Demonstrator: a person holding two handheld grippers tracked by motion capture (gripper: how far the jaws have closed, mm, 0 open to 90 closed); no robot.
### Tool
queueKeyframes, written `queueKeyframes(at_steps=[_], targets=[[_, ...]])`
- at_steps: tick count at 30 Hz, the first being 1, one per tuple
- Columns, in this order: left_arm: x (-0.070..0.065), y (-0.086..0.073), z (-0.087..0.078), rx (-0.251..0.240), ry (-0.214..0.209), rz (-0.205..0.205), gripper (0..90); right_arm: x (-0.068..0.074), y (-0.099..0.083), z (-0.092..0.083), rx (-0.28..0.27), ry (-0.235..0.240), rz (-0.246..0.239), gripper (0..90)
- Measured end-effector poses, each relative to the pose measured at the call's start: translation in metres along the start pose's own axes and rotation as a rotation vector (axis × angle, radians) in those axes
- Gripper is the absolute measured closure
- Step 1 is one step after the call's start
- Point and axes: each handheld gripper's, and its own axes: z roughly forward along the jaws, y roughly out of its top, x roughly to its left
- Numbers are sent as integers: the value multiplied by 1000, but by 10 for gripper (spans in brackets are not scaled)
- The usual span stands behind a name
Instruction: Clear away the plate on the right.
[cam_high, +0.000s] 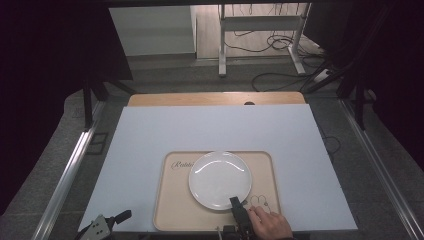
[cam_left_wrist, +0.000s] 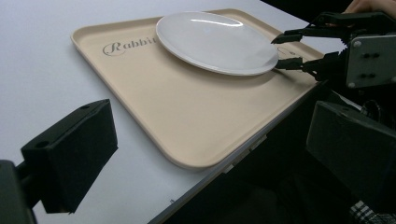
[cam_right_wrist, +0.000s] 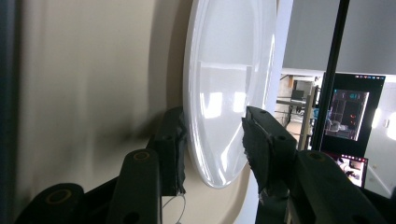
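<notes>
A white round plate (cam_high: 220, 179) (cam_left_wrist: 215, 39) (cam_right_wrist: 229, 84) lies on a beige tray (cam_high: 170, 210) (cam_left_wrist: 187, 107) (cam_right_wrist: 93, 84) printed with "Rabbit", near the table's front edge. My right gripper (cam_high: 235, 202) (cam_left_wrist: 282, 49) (cam_right_wrist: 212, 149) is open and straddles the plate's near right rim, one jaw over it and one under it. The under jaw sits close against the plate; a gap shows at the other. My left gripper (cam_high: 120, 217) (cam_left_wrist: 210, 154) hangs open off the front left edge of the table, holding nothing, and looks toward the tray's near corner.
The tray sits on a white board (cam_high: 210, 127) laid over a wooden tabletop (cam_high: 215, 98). A person's hand (cam_high: 267, 225) holds the right gripper at the front edge. Metal rails (cam_high: 70, 170) flank the table. A stand's legs (cam_high: 222, 50) and cables stand on the floor beyond.
</notes>
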Motion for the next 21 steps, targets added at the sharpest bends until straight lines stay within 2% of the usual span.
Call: queueKeyframes(at_steps=[12, 21], targets=[[0, 0, 0, 1, 0, 1, 15, -1, -1, -7, -12, -7, 4, 584], [0, 0, 0, 1, 0, 1, 14, -4, -4, -10, -12, -18, 25, 577]])
